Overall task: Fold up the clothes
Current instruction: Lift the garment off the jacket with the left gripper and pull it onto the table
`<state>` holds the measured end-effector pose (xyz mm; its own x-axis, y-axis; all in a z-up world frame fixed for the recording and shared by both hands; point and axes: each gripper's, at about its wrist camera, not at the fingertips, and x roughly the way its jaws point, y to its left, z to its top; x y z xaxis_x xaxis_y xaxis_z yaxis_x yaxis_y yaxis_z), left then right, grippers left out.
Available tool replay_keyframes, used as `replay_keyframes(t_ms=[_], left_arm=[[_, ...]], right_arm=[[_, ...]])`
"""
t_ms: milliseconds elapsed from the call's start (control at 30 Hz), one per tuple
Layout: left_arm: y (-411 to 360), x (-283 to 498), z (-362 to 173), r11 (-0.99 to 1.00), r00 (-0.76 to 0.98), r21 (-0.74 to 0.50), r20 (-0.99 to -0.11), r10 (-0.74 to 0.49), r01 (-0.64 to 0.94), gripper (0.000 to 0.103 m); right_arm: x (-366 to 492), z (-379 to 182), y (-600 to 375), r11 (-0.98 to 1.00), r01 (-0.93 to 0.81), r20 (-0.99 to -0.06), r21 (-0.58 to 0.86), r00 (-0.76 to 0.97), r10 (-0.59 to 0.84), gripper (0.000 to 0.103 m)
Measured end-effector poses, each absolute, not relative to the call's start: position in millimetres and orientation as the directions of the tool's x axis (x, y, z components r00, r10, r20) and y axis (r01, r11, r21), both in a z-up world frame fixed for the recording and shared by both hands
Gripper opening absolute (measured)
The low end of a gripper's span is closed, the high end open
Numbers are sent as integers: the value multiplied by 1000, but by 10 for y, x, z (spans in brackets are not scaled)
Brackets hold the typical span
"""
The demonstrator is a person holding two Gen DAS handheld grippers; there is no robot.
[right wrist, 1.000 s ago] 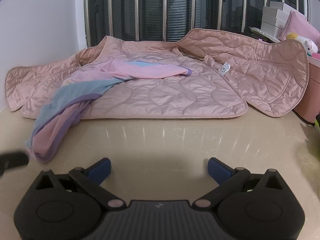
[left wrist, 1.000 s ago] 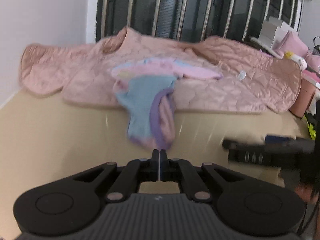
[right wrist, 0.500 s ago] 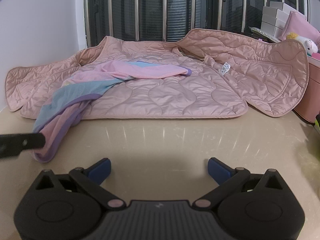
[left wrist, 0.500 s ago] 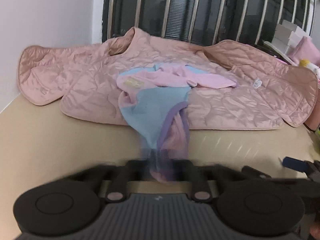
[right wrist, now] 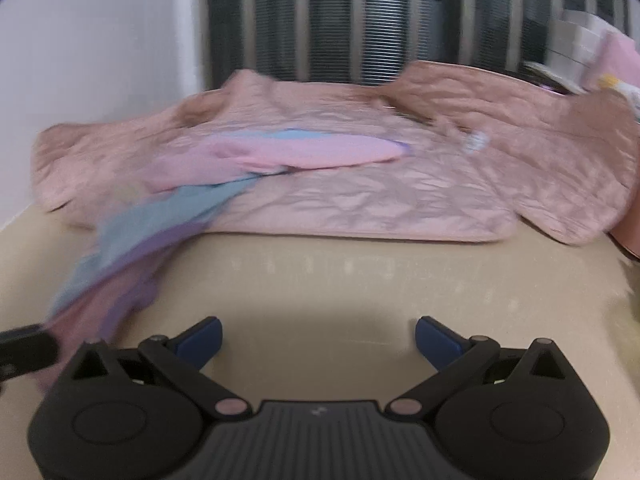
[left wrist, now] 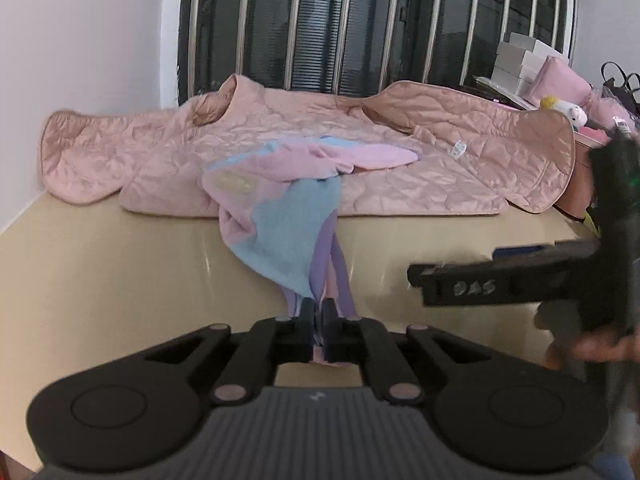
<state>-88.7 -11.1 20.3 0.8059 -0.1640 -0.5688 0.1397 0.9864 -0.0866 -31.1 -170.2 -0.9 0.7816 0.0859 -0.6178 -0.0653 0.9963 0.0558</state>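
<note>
A pink, blue and purple garment lies partly on a pink quilted jacket and trails down onto the beige table. My left gripper is shut on the garment's near end, cloth pinched between its fingers. My right gripper is open and empty above bare table, to the right of the garment; the view is blurred. The right gripper also shows in the left wrist view. The jacket spreads across the back.
A barred window and white wall stand behind the table. Boxes, a pink cushion and a plush toy crowd the right side. The left gripper's tip shows at the right wrist view's left edge.
My left gripper moved in and shut on the garment's near end. My right gripper stays open and has moved forward and left, closer to the garment.
</note>
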Motion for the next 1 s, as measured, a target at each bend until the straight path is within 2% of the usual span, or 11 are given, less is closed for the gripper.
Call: replay_keyframes(t_ms=[167,200,233,333,400,500,600,667,733,767,1000], left_arm=[[-123,-927,220,984,814,-92,-552,-180,155,3],[-129,-940,232,984,818,-89,-548,-177,153,3],[-129,-951,249,985,821,-89,-544,-173,148,3],[-28,-899,398,977,822,-160,-533,-203,138,3],[76,-806,580,956,818,-247,-509,-267,158,3],[233,-633,837,913,811,-365,-470,-349,182,3],[258,-435,1102,895,810,-401,-449,-377,195,3],[240,-324,1261,883,800,-421,-448,-400,206,3],[214,-215,1432,862,784,-457,-443,-434,219,3],[201,-180,1514,854,781,-469,-439,-445,224,3],[138,-100,1914,797,760,-546,-395,-515,257,3]], right_arm=[[-437,330,-1706,939,-163,-535,301,787,308,97],[-392,361,-1691,920,-193,-532,340,767,358,88],[-342,382,-1673,903,-216,-530,371,749,397,73],[-253,381,-1609,917,-206,-562,341,738,374,49],[-263,351,-1621,927,-184,-571,327,743,348,48],[-357,261,-1709,904,-195,-568,380,723,395,44],[-503,169,-1651,898,-243,-569,367,705,423,45],[-565,165,-1550,913,-264,-577,312,711,402,51],[-580,209,-1477,927,-268,-563,265,737,374,82],[-573,251,-1453,932,-266,-541,244,761,359,85],[-262,614,-1415,934,-256,-402,251,850,341,85]])
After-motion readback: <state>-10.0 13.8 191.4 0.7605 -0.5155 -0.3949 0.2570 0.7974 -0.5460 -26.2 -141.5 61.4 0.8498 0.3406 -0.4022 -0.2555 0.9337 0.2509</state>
